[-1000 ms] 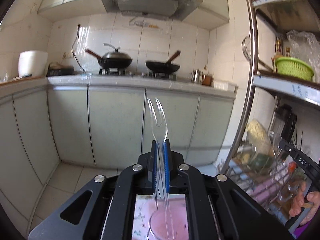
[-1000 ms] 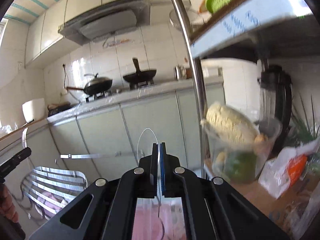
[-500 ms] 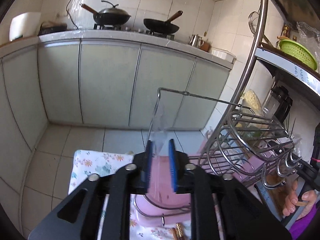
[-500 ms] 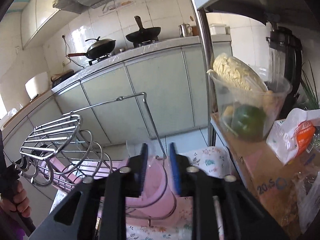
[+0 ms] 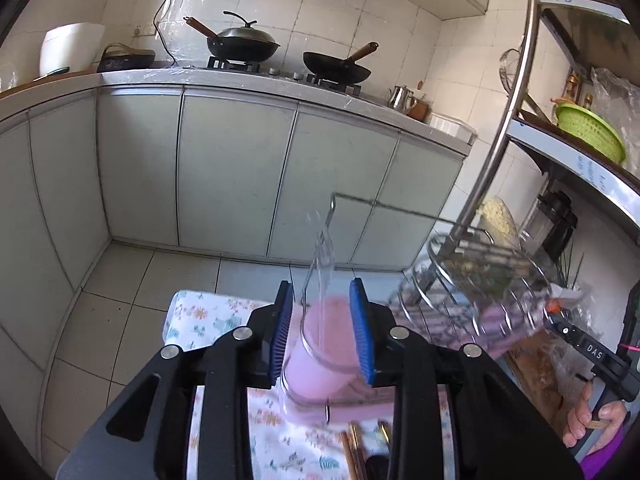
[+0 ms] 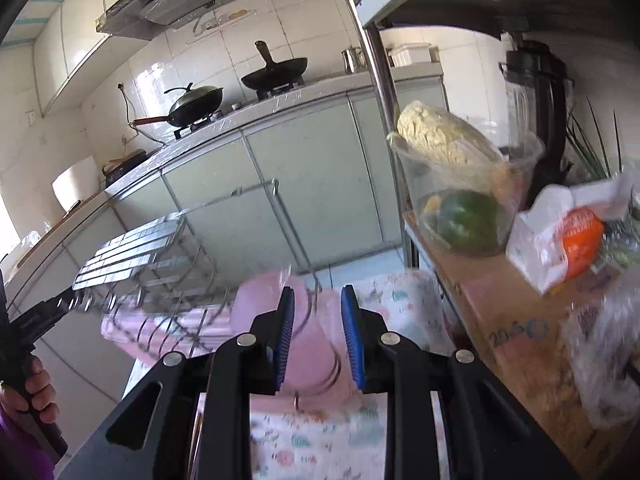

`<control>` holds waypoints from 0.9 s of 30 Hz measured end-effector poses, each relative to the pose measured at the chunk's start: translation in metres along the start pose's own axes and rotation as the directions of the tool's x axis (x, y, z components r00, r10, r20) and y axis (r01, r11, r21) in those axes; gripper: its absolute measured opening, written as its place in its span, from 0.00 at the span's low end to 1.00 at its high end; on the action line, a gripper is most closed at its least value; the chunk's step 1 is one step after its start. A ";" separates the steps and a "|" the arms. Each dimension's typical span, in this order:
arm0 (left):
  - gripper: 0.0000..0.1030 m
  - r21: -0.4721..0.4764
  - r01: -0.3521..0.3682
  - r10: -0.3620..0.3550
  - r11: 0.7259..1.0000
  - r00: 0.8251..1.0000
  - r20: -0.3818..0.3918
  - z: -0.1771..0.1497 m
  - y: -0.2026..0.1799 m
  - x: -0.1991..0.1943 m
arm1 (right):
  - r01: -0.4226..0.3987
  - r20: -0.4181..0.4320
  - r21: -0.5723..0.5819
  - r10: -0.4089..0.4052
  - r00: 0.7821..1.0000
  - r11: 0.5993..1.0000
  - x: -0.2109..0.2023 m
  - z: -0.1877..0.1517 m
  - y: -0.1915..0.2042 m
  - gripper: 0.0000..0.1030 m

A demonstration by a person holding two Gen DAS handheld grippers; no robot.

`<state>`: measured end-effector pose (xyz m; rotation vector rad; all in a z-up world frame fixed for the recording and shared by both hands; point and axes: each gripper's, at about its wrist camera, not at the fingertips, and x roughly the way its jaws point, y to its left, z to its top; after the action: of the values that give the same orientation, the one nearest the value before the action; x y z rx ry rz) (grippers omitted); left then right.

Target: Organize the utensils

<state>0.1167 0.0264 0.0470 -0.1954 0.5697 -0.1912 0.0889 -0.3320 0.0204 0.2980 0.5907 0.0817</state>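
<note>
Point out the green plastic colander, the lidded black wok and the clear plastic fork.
green plastic colander [image 5: 591, 139], left wrist view, on its slotted side wall.
lidded black wok [image 5: 243, 44], left wrist view, on its lid.
clear plastic fork [image 5: 320, 256], left wrist view, on its blurred shaft.

White-tiled kitchen [image 5: 360, 20], pale-green cabinets [image 5: 236, 168]

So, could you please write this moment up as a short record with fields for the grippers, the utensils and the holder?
left gripper: jaws opening; clear plastic fork between the pads, not pinched
right gripper: open; nothing clearly held, view blurred
holder: pink cup in a wire ring of the metal rack
fork position: standing in the cup, tines up
surface: floral cloth
other utensils: chopsticks lying on the cloth
</note>
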 end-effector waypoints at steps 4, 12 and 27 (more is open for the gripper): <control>0.29 0.008 0.019 -0.019 1.000 0.998 -0.055 -0.020 -0.004 -0.011 | -0.026 -0.077 0.015 0.027 0.997 1.000 -0.003 -0.026 0.001 0.23; 0.28 -0.096 0.096 -0.123 0.991 0.935 -0.332 -0.087 -0.004 0.014 | -0.119 -0.288 0.066 0.133 0.948 0.991 0.015 -0.081 0.007 0.23; 0.05 -0.112 -0.004 -0.068 0.994 0.766 -0.639 -0.137 -0.019 0.104 | -0.184 -0.470 0.210 0.264 0.842 0.960 0.052 -0.120 0.007 0.19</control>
<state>0.1247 -0.0341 -0.1145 -0.2445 1.2720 -0.2632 0.0653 -0.2862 -0.0996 0.5076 1.0765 0.3489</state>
